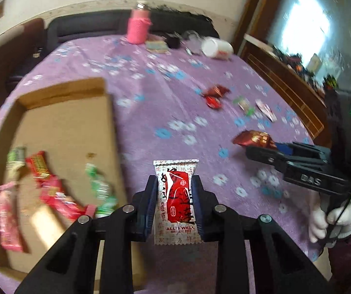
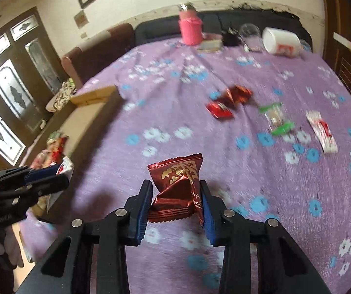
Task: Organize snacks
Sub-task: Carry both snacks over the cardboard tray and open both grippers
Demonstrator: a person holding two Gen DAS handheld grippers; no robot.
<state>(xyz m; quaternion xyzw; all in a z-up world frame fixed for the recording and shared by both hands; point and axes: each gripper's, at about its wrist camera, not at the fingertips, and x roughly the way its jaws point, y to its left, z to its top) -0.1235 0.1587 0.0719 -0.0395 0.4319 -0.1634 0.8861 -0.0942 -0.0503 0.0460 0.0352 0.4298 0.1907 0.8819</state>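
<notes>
Left gripper (image 1: 174, 201) pinches the white-red packet (image 1: 175, 201) mid-body, right gripper (image 2: 175, 203) clamps the crumpling maroon sachet (image 2: 178, 191): both likely light, slippery film, best held centrally.

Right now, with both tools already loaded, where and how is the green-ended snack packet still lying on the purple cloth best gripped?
Grip the green-ended packet across its clear middle, on the two long edges, coming from above. It lies flat on the floral cloth, so probably only a top-down pinch gets under it. The red wrappers to one side and the white-red packet to the other lie apart from it.
</notes>
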